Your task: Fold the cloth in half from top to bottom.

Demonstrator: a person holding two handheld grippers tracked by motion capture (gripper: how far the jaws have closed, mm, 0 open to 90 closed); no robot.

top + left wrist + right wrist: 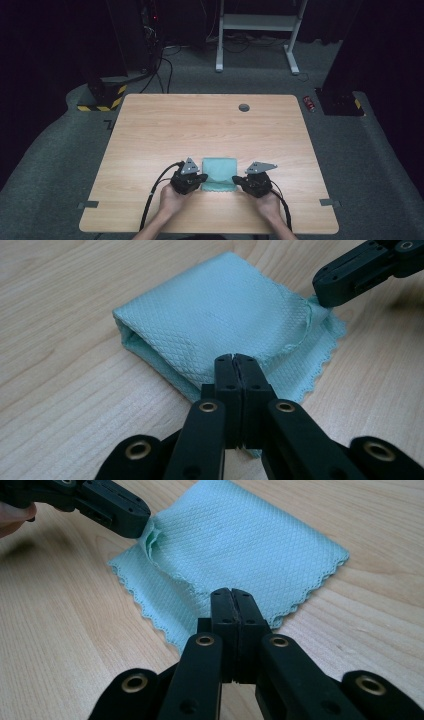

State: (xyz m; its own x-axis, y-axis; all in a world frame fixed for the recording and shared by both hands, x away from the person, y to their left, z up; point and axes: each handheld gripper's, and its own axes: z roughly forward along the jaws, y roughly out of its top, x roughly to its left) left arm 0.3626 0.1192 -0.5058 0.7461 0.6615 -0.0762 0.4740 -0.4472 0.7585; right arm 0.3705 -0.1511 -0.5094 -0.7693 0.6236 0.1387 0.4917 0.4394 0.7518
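Observation:
A teal microfibre cloth (pixel 218 174), folded into a small square, lies on the wooden table (pixel 200 125) near its front edge. My left gripper (pixel 201 178) is shut on the cloth's near left corner; in the left gripper view its jaws (pixel 235 361) meet over the cloth (pixel 210 325). My right gripper (pixel 237 180) is shut on the near right corner, with its jaws (pixel 232 596) closed on the scalloped edge of the cloth (pixel 240 545). Each gripper view also shows the other gripper pinching a raised fold: the right gripper (pixel 324 299), the left gripper (pixel 142 524).
A round grommet hole (pixel 244 107) sits near the table's far edge. Grey tape tabs (pixel 89 204) mark the front corners. On the floor beyond are a red can (pixel 309 103), a white desk frame (pixel 260 22) and a yellow-black striped base (pixel 102 100).

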